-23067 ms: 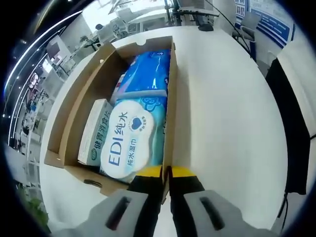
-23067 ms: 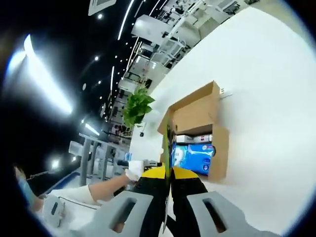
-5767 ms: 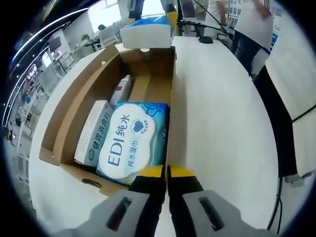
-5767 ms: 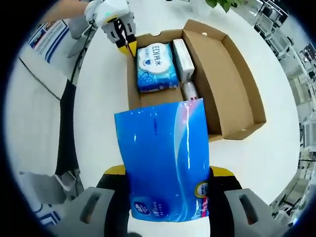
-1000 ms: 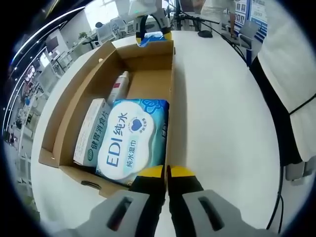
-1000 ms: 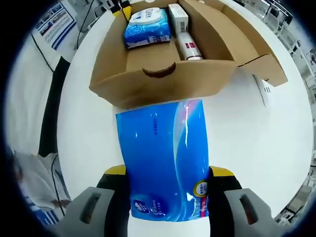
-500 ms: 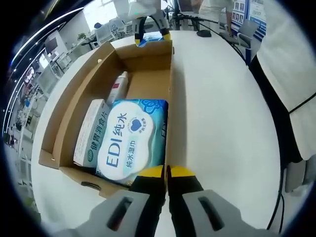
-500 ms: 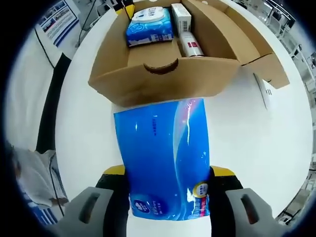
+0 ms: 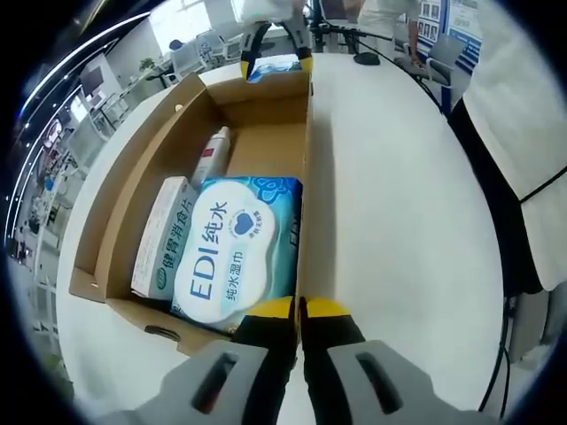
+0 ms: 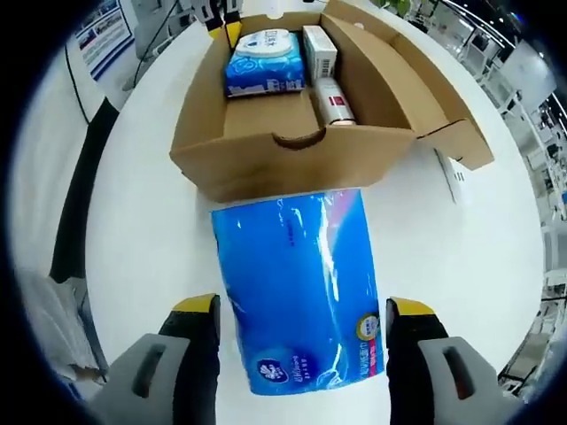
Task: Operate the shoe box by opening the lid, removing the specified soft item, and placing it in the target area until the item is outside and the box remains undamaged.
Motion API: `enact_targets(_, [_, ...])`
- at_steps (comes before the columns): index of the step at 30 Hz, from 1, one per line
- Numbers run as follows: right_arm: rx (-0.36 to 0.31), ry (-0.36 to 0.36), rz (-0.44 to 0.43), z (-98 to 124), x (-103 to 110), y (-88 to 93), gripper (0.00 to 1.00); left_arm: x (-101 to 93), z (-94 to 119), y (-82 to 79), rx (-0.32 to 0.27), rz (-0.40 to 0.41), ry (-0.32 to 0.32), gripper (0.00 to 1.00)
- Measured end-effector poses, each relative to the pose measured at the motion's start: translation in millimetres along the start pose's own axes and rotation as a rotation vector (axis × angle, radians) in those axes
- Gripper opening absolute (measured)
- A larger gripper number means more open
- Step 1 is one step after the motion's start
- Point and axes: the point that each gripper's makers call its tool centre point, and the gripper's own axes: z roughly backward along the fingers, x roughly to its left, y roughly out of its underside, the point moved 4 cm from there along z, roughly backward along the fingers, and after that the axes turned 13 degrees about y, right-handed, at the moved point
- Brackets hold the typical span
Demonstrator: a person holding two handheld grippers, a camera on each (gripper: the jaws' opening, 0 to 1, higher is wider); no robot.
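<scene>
Jaws of our right gripper [image 10: 301, 312] stand wide apart, one on each side of the blue tissue pack [image 10: 299, 289], with white table [image 10: 142, 243] showing in the gaps, so we grip nothing there. The pack lies flat on the table between the yellow tips, outside the box, its far edge just beside the shoe box [image 10: 297, 164] front wall, the one with the curved finger notch. Beyond that wall, inside the open box, we see bare cardboard floor first, then a red-and-white tube [image 10: 334, 101], and farther on a white carton [image 10: 320, 42] next to the blue EDI wet wipes pack [image 10: 264, 58]. The box's lid flap [image 10: 443, 111] hangs open to the right. At the far end of the box a yellow tip of our left gripper [image 10: 232, 31] shows against the left-hand wall.

In the left gripper view, our left gripper [image 9: 299, 312] has its yellow tips pressed together on the near end of the shoe box's [image 9: 305, 177] right-hand side wall, pinching the cardboard edge. Just ahead and left of the tips lies the EDI wet wipes pack [image 9: 235, 252], with the white carton [image 9: 163, 235] beside it on the left. Farther along, the tube [image 9: 213, 155] rests on the box floor. Past the far wall, the blue tissue pack [image 9: 276, 65] sits under our right gripper [image 9: 275, 53], well ahead of us.
</scene>
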Motion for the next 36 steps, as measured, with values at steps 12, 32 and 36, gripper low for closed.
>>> enact_targets(12, [-0.120, 0.133, -0.331, 60.7, -14.8, -2.3, 0.72, 0.3, -0.2, -1.1, -0.014, -0.010, -0.012, 0.01])
enact_targets(32, [-0.130, 0.278, -0.462, 115.1, -14.3, -9.1, 0.62, -0.6, -0.6, -1.6, -0.026, -0.025, -0.021, 0.02])
enact_targets(36, [-0.113, 0.319, -0.490, 121.0, -14.9, -12.6, 0.52, -0.5, -0.4, -2.1, -0.030, -0.019, -0.018, 0.02])
